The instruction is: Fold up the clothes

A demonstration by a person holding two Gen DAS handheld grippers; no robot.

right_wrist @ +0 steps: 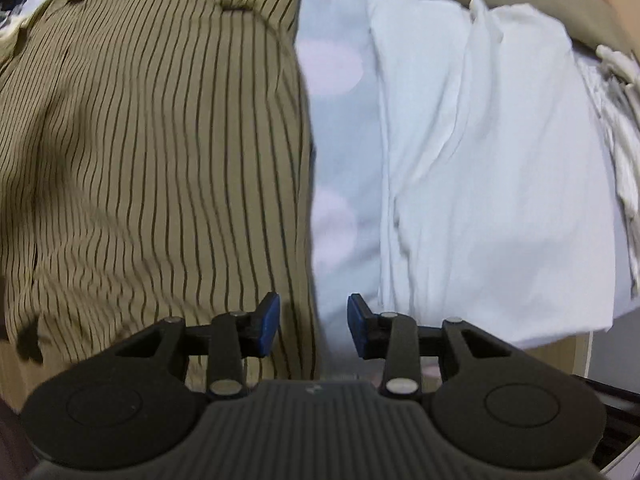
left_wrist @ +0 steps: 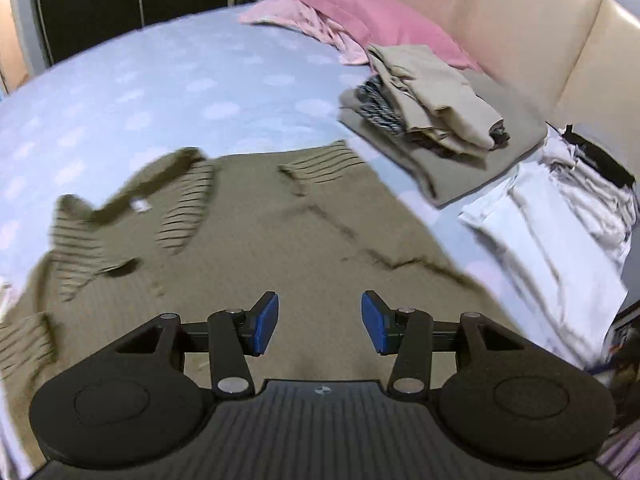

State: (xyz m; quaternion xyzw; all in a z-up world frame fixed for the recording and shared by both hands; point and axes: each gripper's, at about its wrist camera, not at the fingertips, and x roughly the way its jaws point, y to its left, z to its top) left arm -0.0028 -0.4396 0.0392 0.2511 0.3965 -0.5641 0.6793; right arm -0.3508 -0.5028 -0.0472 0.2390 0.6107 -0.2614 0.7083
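- Left gripper [left_wrist: 319, 326] tilts down over the olive striped shirt [left_wrist: 248, 240], jaws half apart and empty; the shirt lies spread on the dotted bedsheet [left_wrist: 160, 92], likely laid out for folding.
- Right gripper [right_wrist: 313, 326] points straight down at the shirt's right edge, jaws parted, gripping nothing.
- Folded white garment [right_wrist: 492, 160] lies just beside.

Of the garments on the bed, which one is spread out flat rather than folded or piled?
The olive striped shirt, lying open on the sheet. The beige stack and the white garment beside it are folded.

bedsheet [left_wrist: 160, 92]: pale blue, dotted | pillow [left_wrist: 372, 12]: pink | headboard [left_wrist: 500, 12]: cream, padded
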